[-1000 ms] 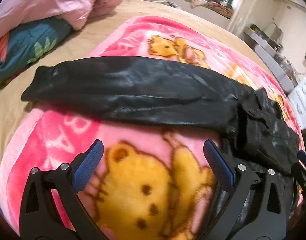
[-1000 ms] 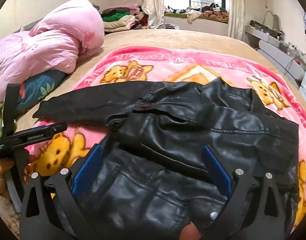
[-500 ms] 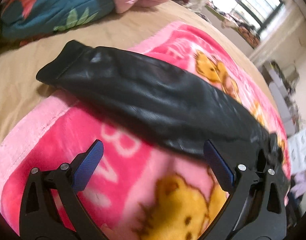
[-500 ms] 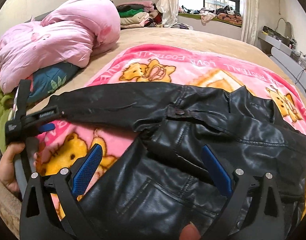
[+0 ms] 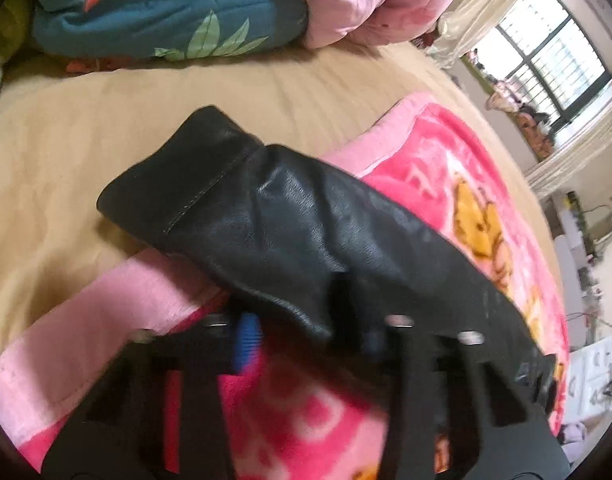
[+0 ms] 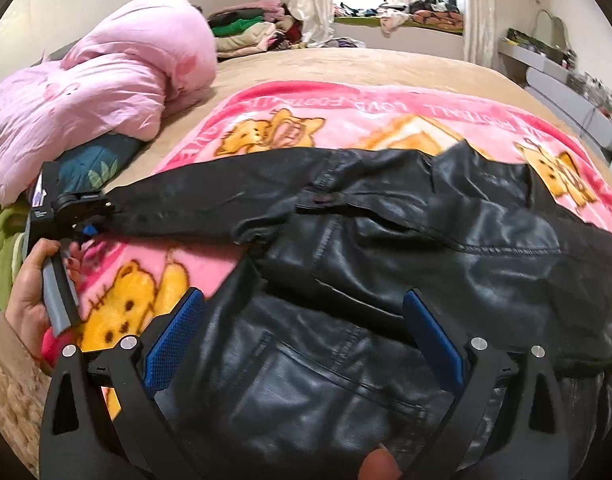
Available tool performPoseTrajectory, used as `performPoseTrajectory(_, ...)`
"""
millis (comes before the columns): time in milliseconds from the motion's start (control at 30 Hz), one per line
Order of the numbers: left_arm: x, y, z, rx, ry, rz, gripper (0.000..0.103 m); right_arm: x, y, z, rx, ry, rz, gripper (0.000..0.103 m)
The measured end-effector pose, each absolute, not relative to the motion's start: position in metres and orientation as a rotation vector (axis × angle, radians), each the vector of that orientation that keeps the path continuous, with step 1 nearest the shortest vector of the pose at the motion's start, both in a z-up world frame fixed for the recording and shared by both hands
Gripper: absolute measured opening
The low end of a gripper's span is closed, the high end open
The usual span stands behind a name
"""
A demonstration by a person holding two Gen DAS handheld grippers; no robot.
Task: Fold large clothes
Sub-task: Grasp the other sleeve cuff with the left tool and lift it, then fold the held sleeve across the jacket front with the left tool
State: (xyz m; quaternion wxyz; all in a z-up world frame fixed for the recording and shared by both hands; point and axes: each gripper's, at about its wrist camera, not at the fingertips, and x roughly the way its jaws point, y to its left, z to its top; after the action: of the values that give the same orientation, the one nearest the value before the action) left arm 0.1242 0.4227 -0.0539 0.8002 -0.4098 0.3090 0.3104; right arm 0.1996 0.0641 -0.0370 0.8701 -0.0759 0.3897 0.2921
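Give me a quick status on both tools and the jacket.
Left tool closing on jacket sleeve near cuff. Right tool open over jacket body. Nothing in the way.

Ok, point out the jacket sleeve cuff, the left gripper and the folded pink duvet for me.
jacket sleeve cuff point(image 5: 178, 184), left wrist view, on the stitched end band.
left gripper point(image 6: 90, 222), right wrist view, at its fingertips, closing on the sleeve end.
pink duvet point(image 6: 118, 92), right wrist view, on its upper fold.
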Motion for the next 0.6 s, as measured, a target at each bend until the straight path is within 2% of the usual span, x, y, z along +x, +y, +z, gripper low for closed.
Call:
performPoseTrajectory(33, 0.122, 0.423, -0.051, -0.884, 0.648, 0.651, 0.010, 0.201, 0.061, -0.037, -0.152, 0.819, 0.606, 0.098)
performPoseTrajectory(133, 0.119, 0.417, -0.033, -0.844, 0.603, 0.638, 0.006, 0.204, 0.049, -0.036, -0.121, 0.823, 0.597, 0.098)
performPoseTrajectory(300, 0.116, 0.393, 0.018, -0.756, 0.503, 0.593, 0.002, 0.206, 0.029, -0.031, -0.081, 0.819, 0.584, 0.098)
performPoseTrajectory(600, 0.131, 0.299, 0.131, -0.540, 0.342, 0.407, 0.000, 0.205, -0.019, -0.019, 0.017, 0.805, 0.547, 0.098)
